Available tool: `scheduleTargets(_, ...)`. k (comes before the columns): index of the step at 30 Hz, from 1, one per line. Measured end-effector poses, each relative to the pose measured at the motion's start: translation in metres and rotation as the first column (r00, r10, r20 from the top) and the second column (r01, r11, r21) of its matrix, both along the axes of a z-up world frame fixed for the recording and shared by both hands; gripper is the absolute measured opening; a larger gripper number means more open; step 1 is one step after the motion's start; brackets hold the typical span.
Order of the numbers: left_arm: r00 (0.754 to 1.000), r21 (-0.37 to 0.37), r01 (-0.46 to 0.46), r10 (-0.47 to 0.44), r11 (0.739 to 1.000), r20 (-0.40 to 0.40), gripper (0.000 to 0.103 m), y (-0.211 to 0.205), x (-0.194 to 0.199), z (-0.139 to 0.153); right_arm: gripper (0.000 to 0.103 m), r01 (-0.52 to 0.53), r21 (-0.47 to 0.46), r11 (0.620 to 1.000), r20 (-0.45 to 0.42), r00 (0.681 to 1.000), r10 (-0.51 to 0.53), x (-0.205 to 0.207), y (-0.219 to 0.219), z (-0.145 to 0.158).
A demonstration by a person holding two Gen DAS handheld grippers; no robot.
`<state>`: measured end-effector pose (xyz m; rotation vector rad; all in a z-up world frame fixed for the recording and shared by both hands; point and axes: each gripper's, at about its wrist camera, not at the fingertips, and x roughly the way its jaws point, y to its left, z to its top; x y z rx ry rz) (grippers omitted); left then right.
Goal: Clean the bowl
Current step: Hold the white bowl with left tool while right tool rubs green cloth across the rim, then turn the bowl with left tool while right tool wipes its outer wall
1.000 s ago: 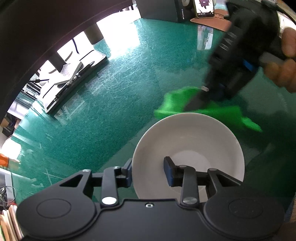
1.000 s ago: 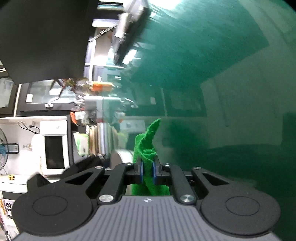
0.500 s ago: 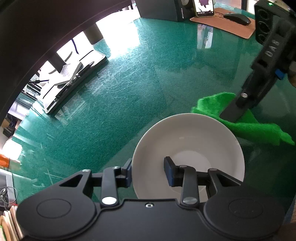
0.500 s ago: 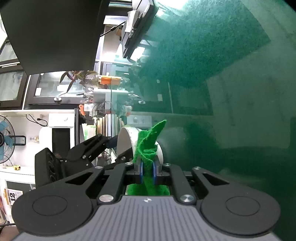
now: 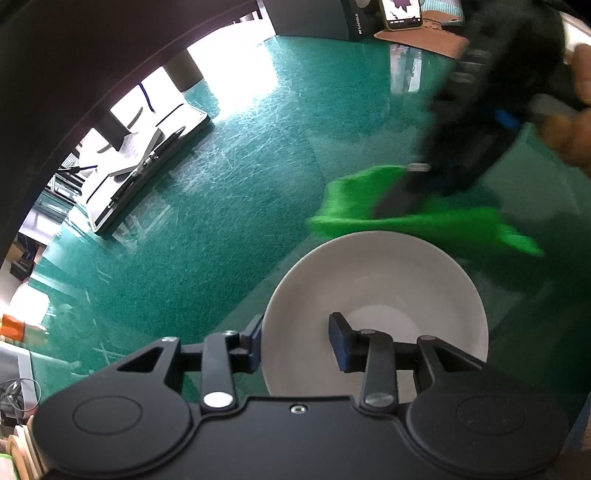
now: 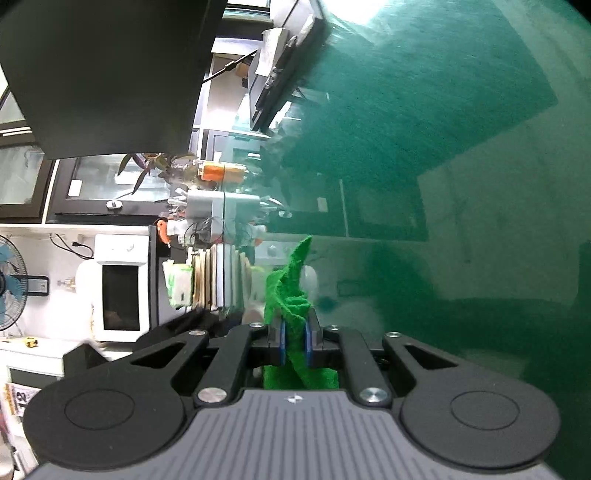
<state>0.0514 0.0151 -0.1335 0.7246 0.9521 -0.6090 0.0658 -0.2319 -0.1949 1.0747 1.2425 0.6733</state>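
Upright on the green table point(image 5: 221, 221), well short of its far edge: white bowl point(image 5: 388, 277), inside bare and clean-looking.

Straddling the bowl's near rim: left tongs point(image 5: 297, 341), partly spread, one blue pad against the outside of the rim, the other down inside the bowl. Cannot tell whether the pads actually press on the wall.

Just beyond the bowl's far rim, toward the table's right edge: bright green cloth point(image 5: 443, 221), bunched and trailing. Touching the table or hanging just above it, cannot tell through the blur.

Pinching that cloth: right tongs point(image 6: 294, 343), pressed together on a fold, with a point of cloth sticking up past the pads and more hanging below them. From the left wrist view, shows as a blurred black shape with a hand point(image 5: 569, 147) around its grip.

Along the table's left edge: flat black-rimmed tray point(image 5: 147, 166) with papers and a pen.

At the far edge: dark box point(image 5: 314, 18), lit phone point(image 5: 402, 13) propped upright, brown mat point(image 5: 436, 40).

Off the table, in the right wrist view: white microwave point(image 6: 122, 295), fan point(image 6: 11, 284), a row of plates or boards standing on edge point(image 6: 218, 280).
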Motion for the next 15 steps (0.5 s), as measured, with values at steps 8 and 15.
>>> scheduleTargets(8, 1.0, 0.011, 0.0, 0.0, 1.0, 0.004, 0.036, -0.001, 0.001, 0.0, 0.011, 0.006, 0.012, 1.0, -0.003, 1.0, -0.006, -0.005, 0.001, 0.001)
scheduleTargets(15, 1.0, 0.02, -0.005, 0.004, 1.0, 0.009, 0.036, -0.003, 0.0, 0.0, 0.012, -0.002, -0.013, 1.0, 0.058, 0.998, 0.003, 0.035, 0.029, 0.012)
